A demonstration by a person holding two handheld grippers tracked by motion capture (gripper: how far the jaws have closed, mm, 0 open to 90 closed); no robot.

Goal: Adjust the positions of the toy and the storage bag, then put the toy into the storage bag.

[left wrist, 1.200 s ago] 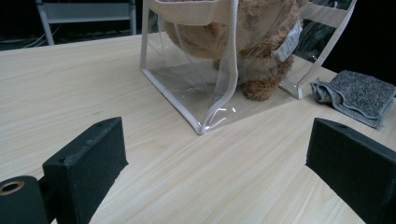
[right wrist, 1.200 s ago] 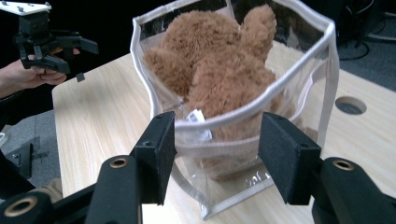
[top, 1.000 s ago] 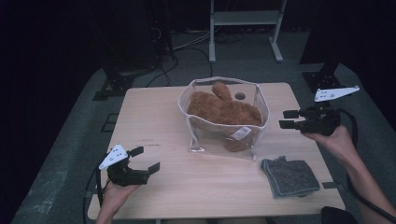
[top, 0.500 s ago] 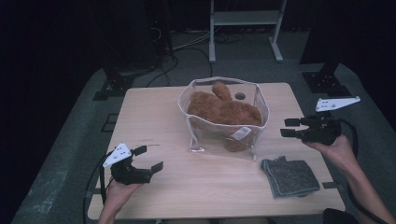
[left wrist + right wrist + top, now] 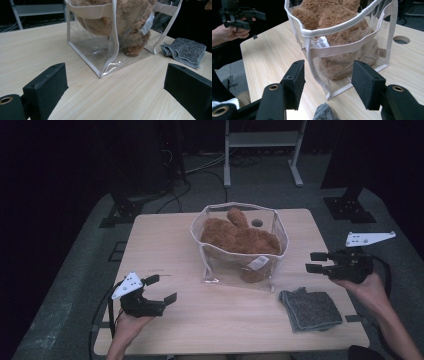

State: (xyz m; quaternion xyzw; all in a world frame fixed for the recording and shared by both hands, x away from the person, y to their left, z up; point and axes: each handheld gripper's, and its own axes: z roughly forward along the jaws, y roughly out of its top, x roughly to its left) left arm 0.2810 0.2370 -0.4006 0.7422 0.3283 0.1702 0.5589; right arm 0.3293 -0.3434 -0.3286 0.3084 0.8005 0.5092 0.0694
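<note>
At centre of the pale wood-grain tabletop (image 5: 165, 245) stands the clear soft-plastic tote bag w/ cream webbing trim (image 5: 239, 270), upright, mouth open, and the brown plush teddy bear (image 5: 240, 239) already sits inside it, head and ears poking above the rim, a white sewn-in label pressed against the front wall. Judged from that, loading the bear is done; what looks left is the folded grey terry cloth (image 5: 310, 309), lying flat on the table just beside the bag's near right corner, not yet picked up. My right gripper (image 5: 316, 262) hangs off the bag's right side, well clear of it, jaws about two-thirds apart w/ nothing between the pads; its own view looks along them at the bag's corner seam, cloth edge just below. My left gripper (image 5: 161, 288) sits low near the table's front left, jaws wide, empty, pointed toward the bag but well apart from it. Materials: bag film is glossy, thin, creases and reflects light; webbing is matte woven. Bear pile is dense, fuzzy, compressible. Cloth is nubby, limp, square-folded. Jaw pads are flat black blocks, approx. rectangular.
</note>
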